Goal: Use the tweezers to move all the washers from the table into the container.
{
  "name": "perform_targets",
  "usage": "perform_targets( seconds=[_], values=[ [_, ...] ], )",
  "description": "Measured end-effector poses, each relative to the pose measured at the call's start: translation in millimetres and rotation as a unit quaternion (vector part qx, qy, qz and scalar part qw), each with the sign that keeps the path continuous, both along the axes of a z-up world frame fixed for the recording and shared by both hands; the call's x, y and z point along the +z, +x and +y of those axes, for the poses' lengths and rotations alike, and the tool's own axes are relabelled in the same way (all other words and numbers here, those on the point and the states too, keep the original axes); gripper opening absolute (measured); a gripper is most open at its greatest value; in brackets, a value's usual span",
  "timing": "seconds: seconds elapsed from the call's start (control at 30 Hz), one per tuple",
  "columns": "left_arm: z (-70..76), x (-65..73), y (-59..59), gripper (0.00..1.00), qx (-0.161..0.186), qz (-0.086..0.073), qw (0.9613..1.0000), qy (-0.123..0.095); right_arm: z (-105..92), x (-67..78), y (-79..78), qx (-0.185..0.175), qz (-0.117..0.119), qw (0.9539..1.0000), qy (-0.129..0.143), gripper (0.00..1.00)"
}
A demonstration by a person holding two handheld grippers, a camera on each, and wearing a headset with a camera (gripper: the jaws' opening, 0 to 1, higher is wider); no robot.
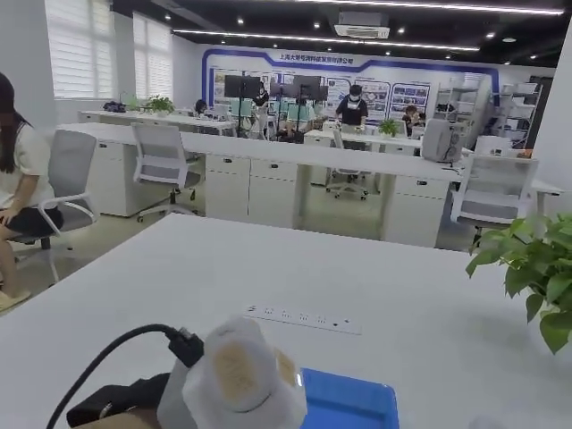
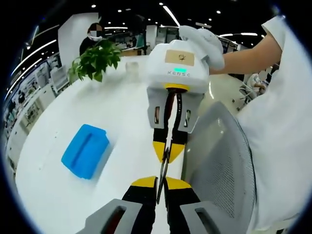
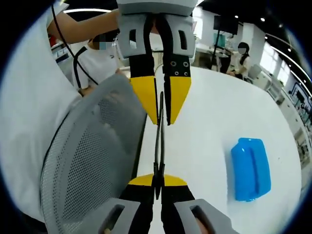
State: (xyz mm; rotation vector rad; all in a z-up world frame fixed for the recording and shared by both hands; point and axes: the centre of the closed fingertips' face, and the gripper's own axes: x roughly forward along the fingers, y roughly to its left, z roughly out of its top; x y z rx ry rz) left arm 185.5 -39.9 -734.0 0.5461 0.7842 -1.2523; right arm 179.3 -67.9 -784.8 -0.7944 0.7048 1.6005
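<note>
The room is bright, lit by long ceiling light strips (image 1: pixel 322 40) and by daylight through the windows (image 1: pixel 80 49). The white table (image 1: pixel 402 304) gives soft glare and weak shadows. In the head view a gripper (image 1: pixel 234 375) near the lens is blurred. Both gripper views bend strongly at the edges, and the tweezers (image 2: pixel 162 170) look sharp.

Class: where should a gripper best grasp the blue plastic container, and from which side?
Probably one long edge of the blue plastic container, pinched from above: it lies flat, low and wide on the white table, so jaws could hardly span it.
</note>
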Motion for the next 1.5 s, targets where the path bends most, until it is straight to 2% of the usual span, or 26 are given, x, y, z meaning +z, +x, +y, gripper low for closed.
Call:
perform_targets(
  seconds=[0.07,0.13,0.27,0.43,0.63,0.83,0.97,1.03,1.13,1.23,1.33,1.5],
  values=[
    [3.2,-7.4,5.0,0.02,0.007,-0.002,0.9997,0.021,-1.4,-1.0,3.8,-0.002,-0.002,1.0,-0.002,0.0],
    [3.5,-12.2,5.4,0.01,-0.009,-0.008,0.9995,0.028,-2.1,-1.1,7.9,-0.009,0.0,1.0,-0.001,0.0],
    [4.6,-28.8,11.8,0.01,-0.013,-0.012,0.9988,0.046,-4.6,-6.1,16.0,-0.013,-0.009,0.9999,-0.006,0.0],
    [6.1,-50.5,18.5,0.12,-0.023,-0.019,0.9975,0.065,-6.1,-17.4,19.4,-0.009,-0.005,0.9998,-0.016,0.0],
    [6.1,-71.8,22.8,0.02,-0.037,0.01,0.9965,0.075,-9.7,-28.5,25.8,-0.006,0.004,0.9996,-0.027,0.0],
    [6.5,-81.7,38.5,0.0,-0.034,0.017,0.9971,0.066,-12.7,-35.7,44.8,-0.022,0.011,0.9993,-0.028,0.0],
    [4.4,-90.8,50.2,0.0,-0.037,0.004,0.9967,0.072,-12.8,-42.9,59.6,-0.031,0.0,0.9991,-0.029,0.0],
    [5.0,-96.0,57.3,0.0,-0.044,-0.008,0.9956,0.082,-12.6,-49.3,65.6,-0.039,0.002,0.9987,-0.033,0.01],
    [3.6,-103.8,67.2,0.0,-0.043,-0.024,0.9946,0.091,-13.8,-59.3,75.0,-0.049,-0.01,0.9981,-0.035,0.01],
    [2.6,-113.4,73.3,0.0,-0.049,-0.037,0.9928,0.103,-15.3,-68.8,80.1,-0.064,-0.005,0.9972,-0.038,0.02],
    [1.3,-121.7,77.7,0.0,-0.053,-0.043,0.9909,0.116,-16.8,-80.5,84.8,-0.081,-0.002,0.9957,-0.044,0.02],
    [0.7,-130.8,83.0,0.0,-0.052,-0.035,0.9905,0.122,-19.3,-91.8,90.9,-0.1,-0.002,0.9934,-0.056,0.03]
  ],
)
